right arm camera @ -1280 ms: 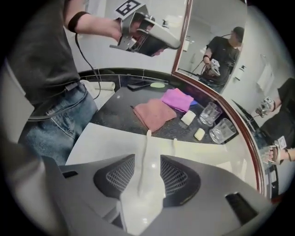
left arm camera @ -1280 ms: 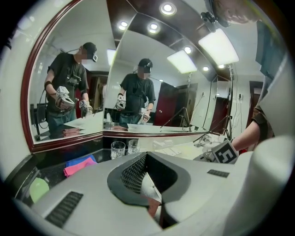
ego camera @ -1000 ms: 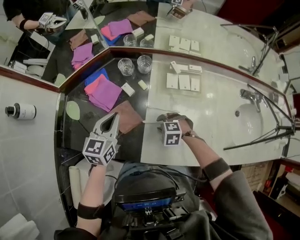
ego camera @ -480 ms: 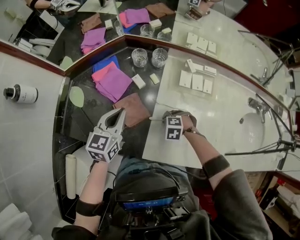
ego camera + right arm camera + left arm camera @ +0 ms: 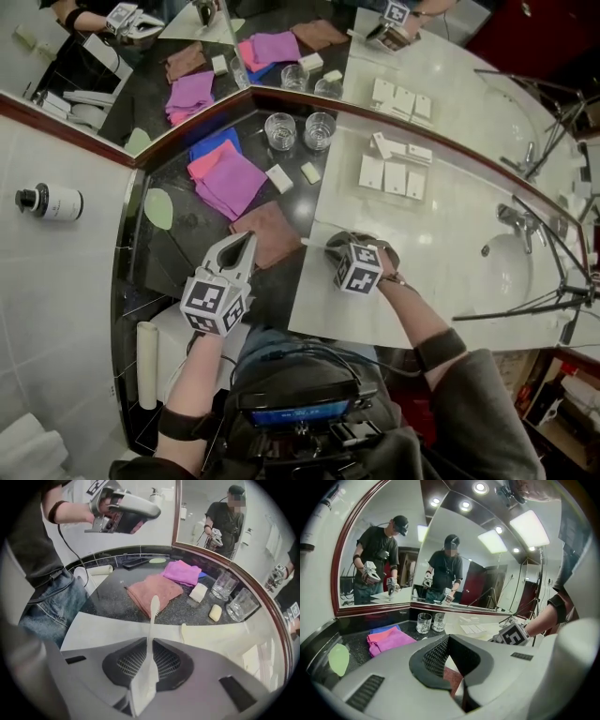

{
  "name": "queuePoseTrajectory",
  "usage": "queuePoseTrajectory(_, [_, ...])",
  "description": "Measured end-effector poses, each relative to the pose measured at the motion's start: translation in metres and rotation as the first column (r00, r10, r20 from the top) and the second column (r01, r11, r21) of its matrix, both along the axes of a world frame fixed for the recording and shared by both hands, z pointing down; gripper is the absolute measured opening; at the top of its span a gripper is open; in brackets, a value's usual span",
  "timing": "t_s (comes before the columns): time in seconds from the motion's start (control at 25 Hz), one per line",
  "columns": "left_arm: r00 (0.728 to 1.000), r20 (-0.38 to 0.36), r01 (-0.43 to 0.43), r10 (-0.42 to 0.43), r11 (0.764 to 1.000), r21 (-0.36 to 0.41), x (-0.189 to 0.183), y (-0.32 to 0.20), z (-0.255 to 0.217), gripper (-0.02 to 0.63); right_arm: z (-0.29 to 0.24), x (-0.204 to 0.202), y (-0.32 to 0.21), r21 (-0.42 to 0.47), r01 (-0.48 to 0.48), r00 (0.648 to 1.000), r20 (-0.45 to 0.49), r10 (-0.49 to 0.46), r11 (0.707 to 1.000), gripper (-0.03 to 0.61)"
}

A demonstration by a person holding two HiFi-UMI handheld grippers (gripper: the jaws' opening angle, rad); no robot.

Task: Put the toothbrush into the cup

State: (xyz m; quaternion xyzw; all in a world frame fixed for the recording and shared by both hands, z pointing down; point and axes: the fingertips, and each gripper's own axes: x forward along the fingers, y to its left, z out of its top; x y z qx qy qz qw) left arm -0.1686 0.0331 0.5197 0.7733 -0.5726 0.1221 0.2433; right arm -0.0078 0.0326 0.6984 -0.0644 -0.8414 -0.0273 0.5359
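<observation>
**Head view**
- Left gripper [image 5: 246, 242]: near left, over the dark counter [image 5: 183, 258]. Its tip is above the near edge of the brown cloth [image 5: 272, 225], and its jaws are together.
- Right gripper [image 5: 336, 247]: just right of the left gripper, pointing steeply down at the seam between the dark counter and the white counter [image 5: 441, 244].
- Toothbrush [image 5: 314, 242]: a thin white stick running left from the right gripper towards the brown cloth's right edge.
- Left cup [image 5: 279, 129] and right cup [image 5: 320, 128]: clear glass, upright, side by side at the far edge below the mirror. Both are well apart from the toothbrush.
- Pink cloth [image 5: 230, 180]: folded, far left of the brown cloth.
- Two soap bars [image 5: 278, 178]: between the pink cloth and the cups.
- Sink [image 5: 506, 267]: far right.

**Left gripper view**
- Left gripper [image 5: 457, 692]: jaws closed tip to tip with nothing between them. A strip of brown cloth shows below them.
- Both cups stand far off by the mirror, and the pink cloth lies at left.
- The right gripper's marker cube [image 5: 513, 634] is at right.

**Right gripper view**
- Right gripper [image 5: 146, 679]: jaws narrow, having just been closing, with the pads clamped on the toothbrush [image 5: 151, 634] handle.
- The bristle head points away, over the near edge of the brown cloth [image 5: 154, 587].
- Left cup [image 5: 222, 585] and right cup [image 5: 241, 604]: far right, well apart from the brush.
- Left gripper [image 5: 154, 513]: raised at upper left.
</observation>
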Motion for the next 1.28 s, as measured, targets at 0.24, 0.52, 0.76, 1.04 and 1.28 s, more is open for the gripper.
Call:
queuePoseTrajectory(0.24, [1.000,0.009,-0.007,0.007,1.000,0.004,0.002,-0.005,-0.002,0.006,-0.041,-0.012,-0.024,-0.025,-0.167,0.968,0.186,0.169,0.986,0.061])
queuePoseTrajectory(0.52, [1.000,0.013,-0.009,0.008,0.999,0.036,0.000,-0.017,-0.013,0.006,-0.138,-0.030,-0.073,-0.054,-0.364,0.806,0.483,0.343,0.930,0.061])
queuePoseTrajectory(0.76, [1.000,0.004,0.006,-0.006,0.998,0.055,-0.002,-0.029,-0.015,0.006,-0.208,-0.032,-0.114,-0.092,-0.502,0.581,0.700,0.414,0.860,0.061])
queuePoseTrajectory(1.04, [1.000,0.017,0.017,-0.019,0.997,0.072,-0.008,-0.053,-0.013,0.006,-0.227,-0.055,-0.149,-0.094,-0.522,0.509,0.763,0.399,0.847,0.061])
queuePoseTrajectory(1.28, [0.998,0.050,0.024,-0.029,0.995,0.098,-0.021,-0.086,-0.005,0.006,-0.227,-0.112,-0.193,-0.098,-0.509,0.472,0.800,0.372,0.856,0.063])
